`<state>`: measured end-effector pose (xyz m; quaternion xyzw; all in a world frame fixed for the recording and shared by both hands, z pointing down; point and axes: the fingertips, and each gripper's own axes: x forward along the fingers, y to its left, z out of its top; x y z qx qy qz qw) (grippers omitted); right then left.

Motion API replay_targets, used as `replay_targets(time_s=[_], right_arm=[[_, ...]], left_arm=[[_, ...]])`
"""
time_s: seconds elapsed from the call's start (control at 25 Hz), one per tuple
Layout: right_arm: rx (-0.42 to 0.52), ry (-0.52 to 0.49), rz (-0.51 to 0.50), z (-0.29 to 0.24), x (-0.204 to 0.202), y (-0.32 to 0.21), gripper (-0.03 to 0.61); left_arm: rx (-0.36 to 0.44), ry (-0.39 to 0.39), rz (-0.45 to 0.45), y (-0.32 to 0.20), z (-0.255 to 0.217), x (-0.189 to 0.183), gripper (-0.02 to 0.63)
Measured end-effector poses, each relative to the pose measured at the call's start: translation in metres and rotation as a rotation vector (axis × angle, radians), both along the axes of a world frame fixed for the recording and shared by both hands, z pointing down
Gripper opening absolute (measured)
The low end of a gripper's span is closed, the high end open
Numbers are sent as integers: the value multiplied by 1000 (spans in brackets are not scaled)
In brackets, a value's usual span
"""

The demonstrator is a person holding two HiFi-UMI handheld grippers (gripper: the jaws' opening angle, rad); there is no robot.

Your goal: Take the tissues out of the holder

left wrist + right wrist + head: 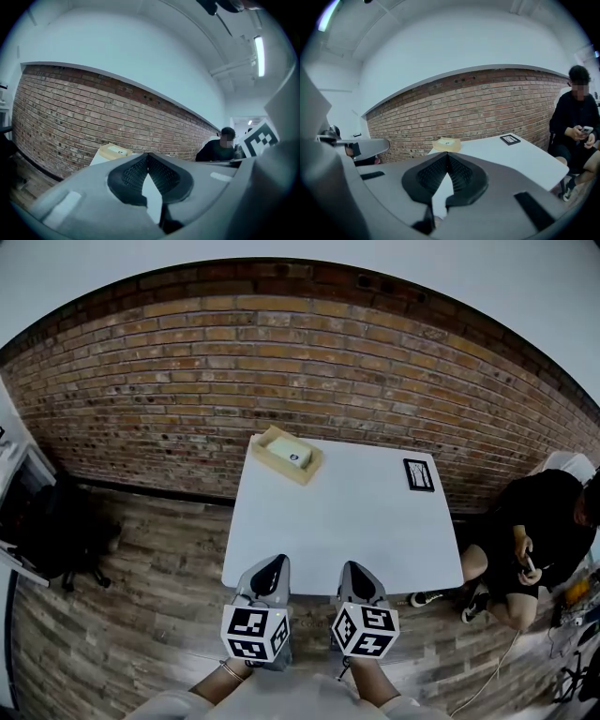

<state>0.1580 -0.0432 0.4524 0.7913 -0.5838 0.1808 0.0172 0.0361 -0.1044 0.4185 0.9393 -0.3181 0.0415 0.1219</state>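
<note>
A tan wooden tissue holder [286,455] with a white tissue pack [292,456] in it sits at the far left corner of the white table [347,521]. It also shows as a small tan holder [112,151] in the left gripper view and as a tan holder [446,144] in the right gripper view. My left gripper [270,570] and right gripper [358,577] hover side by side over the table's near edge, far from the holder. Both are shut with nothing between the jaws.
A black framed card [418,474] lies at the table's far right. A brick wall runs behind the table. A seated person [544,540] in black is to the right, holding a phone. A dark bag [56,531] rests on the wood floor at left.
</note>
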Motion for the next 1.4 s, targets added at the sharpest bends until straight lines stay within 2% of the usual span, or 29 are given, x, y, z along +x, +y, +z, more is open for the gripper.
replay_targets(time_s=[0.56, 0.92, 1.4], right_arm=[[-18, 5, -49, -3, 21, -97, 6], [-33, -2, -108, -2, 27, -134, 6], [-40, -24, -283, 1, 37, -185, 6]], left_arm=[[-30, -6, -11, -91, 6, 33, 9], [-57, -14, -39, -124, 13, 51, 9], [-59, -37, -138, -152, 11, 67, 9]])
